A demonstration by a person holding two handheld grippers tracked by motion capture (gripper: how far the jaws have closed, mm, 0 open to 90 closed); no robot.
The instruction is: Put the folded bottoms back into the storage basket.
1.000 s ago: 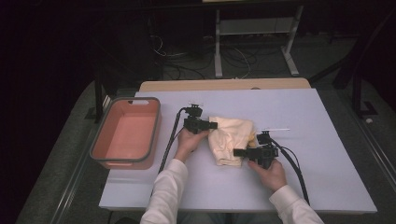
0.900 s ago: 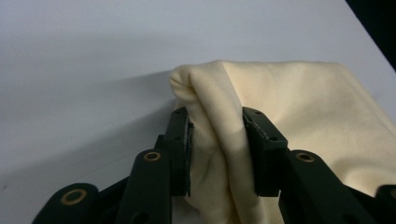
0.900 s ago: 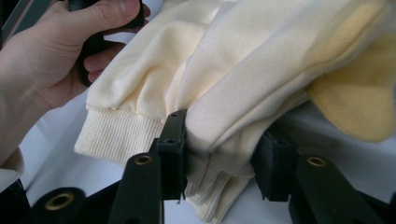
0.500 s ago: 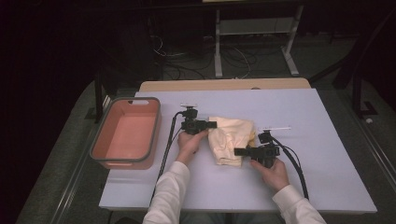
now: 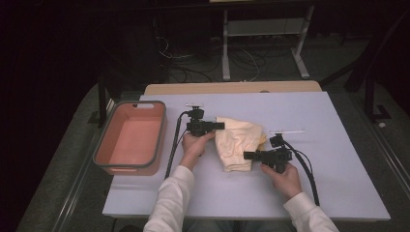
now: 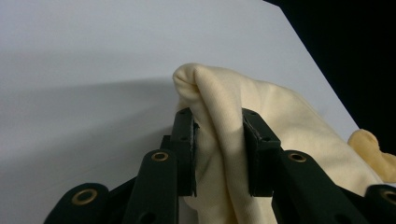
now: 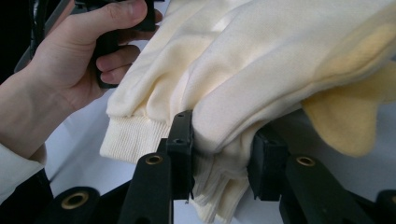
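High view: a folded cream garment (image 5: 238, 143) lies mid-table on the white table (image 5: 338, 183), between the two grippers. The left gripper (image 5: 218, 125) meets it at its upper left corner; the right gripper (image 5: 249, 155) meets it at its lower right edge, jaws pointing left. The garment's long axis runs roughly from far to near, tilted slightly, so the two grips sit at opposite ends of it.

Left gripper view: jaws have just been closing and now pinch a raised fold of the garment (image 6: 219, 121) between the pads. Right gripper view: jaws likewise have just been closing, and clamp a thick stack of layers (image 7: 224, 140) near a ribbed cuff (image 7: 135, 135); the left hand (image 7: 74, 60) shows beyond.

Judgement: both grips look set, and the coming move (a lift or fold) turns on the two ends rising together.

Container: a pink bin (image 5: 109, 145) stands at the table's left edge, well apart from the garment, nearer the left hand. Nothing is seen in it.
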